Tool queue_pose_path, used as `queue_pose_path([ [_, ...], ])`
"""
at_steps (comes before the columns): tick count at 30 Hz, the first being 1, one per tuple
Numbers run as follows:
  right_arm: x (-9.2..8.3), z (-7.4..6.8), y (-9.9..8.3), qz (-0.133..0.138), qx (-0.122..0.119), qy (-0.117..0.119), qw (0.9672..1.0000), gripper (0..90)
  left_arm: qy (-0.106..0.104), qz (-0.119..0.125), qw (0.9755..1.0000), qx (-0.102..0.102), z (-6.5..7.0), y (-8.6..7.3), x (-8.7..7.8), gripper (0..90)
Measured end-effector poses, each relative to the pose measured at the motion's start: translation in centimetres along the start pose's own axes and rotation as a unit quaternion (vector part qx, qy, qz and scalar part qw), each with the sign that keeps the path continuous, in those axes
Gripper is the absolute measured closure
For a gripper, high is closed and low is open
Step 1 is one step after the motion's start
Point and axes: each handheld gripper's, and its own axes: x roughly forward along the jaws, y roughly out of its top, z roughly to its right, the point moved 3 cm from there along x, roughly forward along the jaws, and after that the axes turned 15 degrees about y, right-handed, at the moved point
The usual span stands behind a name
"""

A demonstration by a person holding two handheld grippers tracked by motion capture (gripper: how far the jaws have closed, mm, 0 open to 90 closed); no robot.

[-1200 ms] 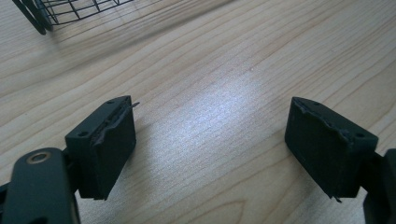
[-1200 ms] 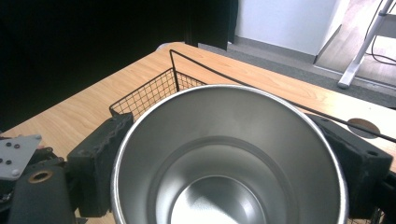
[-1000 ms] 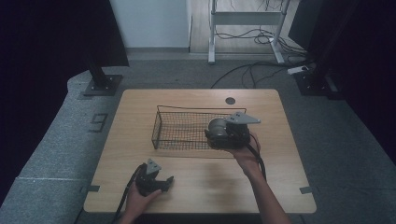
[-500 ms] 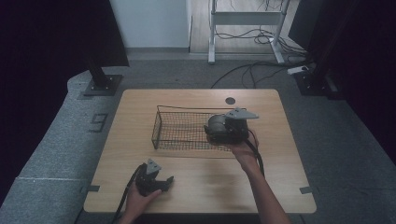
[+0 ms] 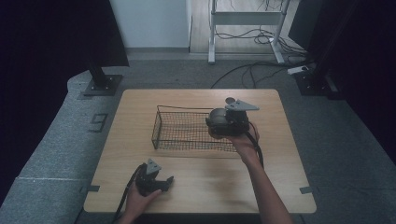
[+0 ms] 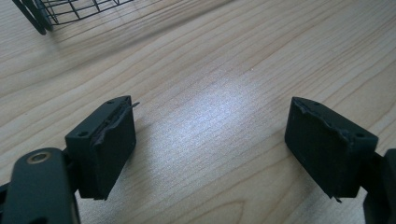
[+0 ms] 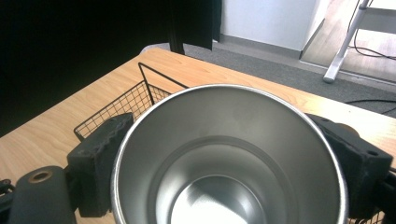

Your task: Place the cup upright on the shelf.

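A steel cup [image 7: 229, 158] sits between the jaws of my right gripper [image 7: 229, 154], mouth toward the camera, its inside bare. In the high view that right gripper [image 5: 223, 122] holds the cup [image 5: 215, 120] on its side over the right end of a black wire basket [image 5: 180, 129]. My left gripper [image 5: 156, 183] rests low at the table's front left, open, with bare wood between its pads [image 6: 105, 140]. A corner of the basket [image 6: 70, 11] shows at the top left of the left gripper view.
The wooden table [image 5: 140, 116] has free room left, right and in front of the basket. A dark panel on a stand [image 5: 100, 81] is beyond the far left corner. Desk legs and cables [image 5: 254, 51] lie on the floor behind.
My right gripper has carried the cup slightly left and away, further over the basket's right end. The left gripper has stayed where it was.
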Motion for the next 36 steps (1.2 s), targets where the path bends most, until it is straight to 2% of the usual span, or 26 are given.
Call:
queue_pose_path([
  [25,1.5,2.1,1.0,-0.008,0.010,-0.020,0.9997,13.4,0.000,0.000,1.0000,0.000,0.0,0.0,0.0,16.4],
  [36,2.9,3.2,0.7,-0.019,0.020,-0.028,0.9992,13.4,0.000,0.001,1.0000,-0.001,0.0,0.0,0.0,16.4],
])
